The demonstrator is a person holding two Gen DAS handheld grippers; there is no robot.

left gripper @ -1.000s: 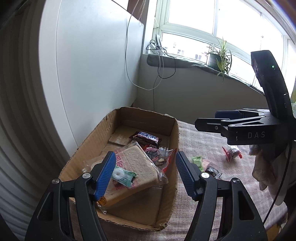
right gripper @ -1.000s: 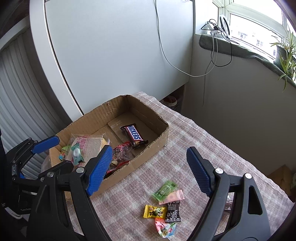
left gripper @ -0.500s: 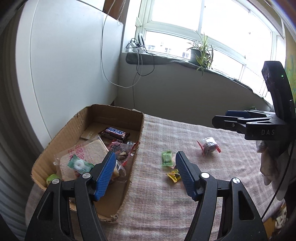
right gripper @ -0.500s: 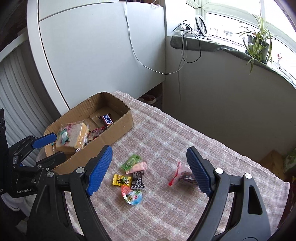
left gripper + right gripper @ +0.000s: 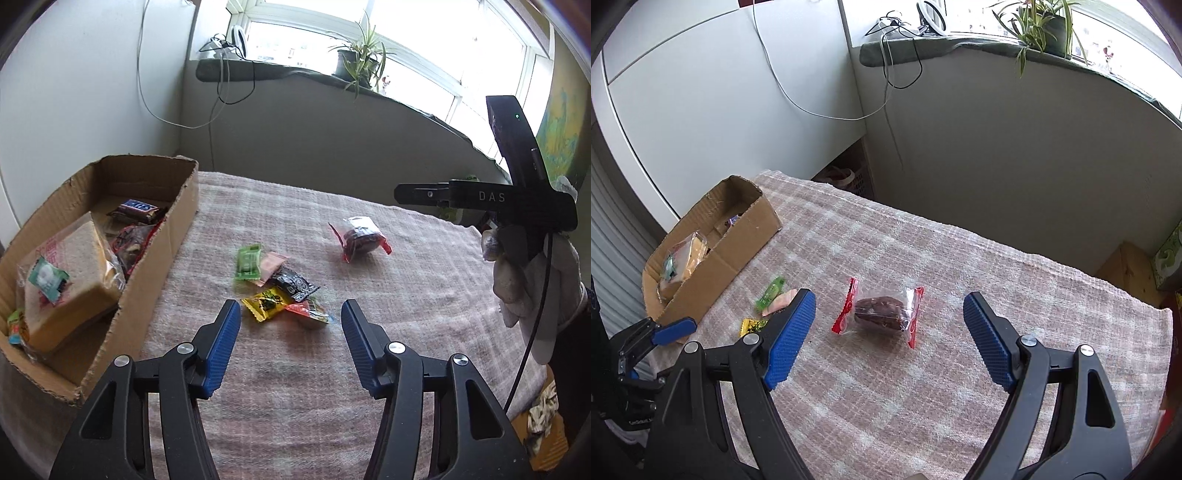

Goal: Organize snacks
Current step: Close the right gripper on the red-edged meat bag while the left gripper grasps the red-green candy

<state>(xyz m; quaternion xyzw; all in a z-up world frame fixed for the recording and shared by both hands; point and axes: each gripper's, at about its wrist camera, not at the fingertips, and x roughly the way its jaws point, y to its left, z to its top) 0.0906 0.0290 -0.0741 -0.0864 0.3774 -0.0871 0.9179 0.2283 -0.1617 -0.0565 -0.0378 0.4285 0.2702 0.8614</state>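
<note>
A table covered with a pink-and-white checked cloth [image 5: 960, 266] carries an open brown cardboard box [image 5: 155, 266] at its far left corner. The box already holds a wrapped sandwich [image 5: 70, 273] and a dark chocolate bar [image 5: 142, 210], so it appears to be the collecting place for the snacks.

Loose on the cloth just beside the box lies a small cluster: a green sachet [image 5: 249, 262], a pink sachet [image 5: 272, 266], a black packet [image 5: 295, 282], a yellow packet [image 5: 266, 303] and a red-and-yellow wrapped sweet [image 5: 308, 312]. The left gripper [image 5: 290, 334] hovers over the near side of this cluster, empty, its blue pads having just narrowed yet apart, likely sizing for a small packet.

Nearer the table's middle sits a clear, red-edged packet holding a dark cake [image 5: 881, 312]. The right gripper [image 5: 888, 339] is spread wide around it, not touching, probably lined up to take it.
</note>
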